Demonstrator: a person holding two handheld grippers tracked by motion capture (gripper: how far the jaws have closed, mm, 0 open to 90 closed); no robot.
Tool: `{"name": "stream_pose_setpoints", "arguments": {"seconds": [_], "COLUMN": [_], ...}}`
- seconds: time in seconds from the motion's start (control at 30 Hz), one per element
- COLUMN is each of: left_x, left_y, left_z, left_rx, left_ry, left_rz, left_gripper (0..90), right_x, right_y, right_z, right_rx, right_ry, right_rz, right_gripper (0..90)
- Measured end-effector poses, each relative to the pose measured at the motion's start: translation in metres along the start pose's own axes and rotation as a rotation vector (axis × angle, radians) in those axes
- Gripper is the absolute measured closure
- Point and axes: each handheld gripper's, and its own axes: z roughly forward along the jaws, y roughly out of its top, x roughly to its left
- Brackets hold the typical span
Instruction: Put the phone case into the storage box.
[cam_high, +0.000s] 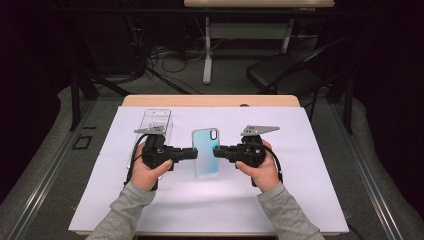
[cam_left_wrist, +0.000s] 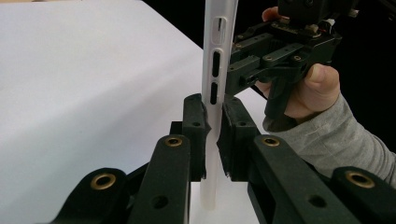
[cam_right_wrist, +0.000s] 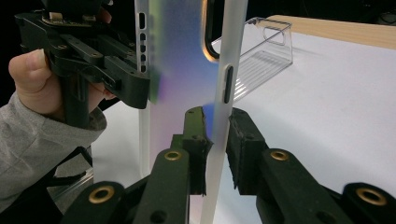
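Left claw (cam_high: 191, 153) clamped on the case's (cam_high: 206, 152) left edge, right claw (cam_high: 218, 151) pinching its right edge, case lifted over the table (cam_high: 300, 200), clear box (cam_high: 156, 121) behind.

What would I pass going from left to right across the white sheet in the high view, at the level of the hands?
Left tongs in the left hand → pale blue translucent phone case, gripped at both long edges → right tongs in the right hand.
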Motion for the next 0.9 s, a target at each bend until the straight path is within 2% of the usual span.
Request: {"name": "stream_pose_setpoints", "arguments": {"seconds": [0.23, 0.9], "left_x": [0.0004, 0.0001], "left_y": [0.0006, 0.0023], "left_z": [-0.0025, -0.0071], "left_rx": [-0.004, 0.005], "left_ry": [-0.011, -0.039], "left_rz": [0.001, 0.045], "left_gripper": [82.0, 82.0], "right_x": [-0.0009, -0.0023], "right_y": [0.0002, 0.0006], "right_z": [-0.0010, -0.0031], "right_rx": [-0.006, -0.018], "right_ry": [0.025, 0.090], "right_rz": [0.004, 0.012], "right_gripper": [80.4, 82.3]}}
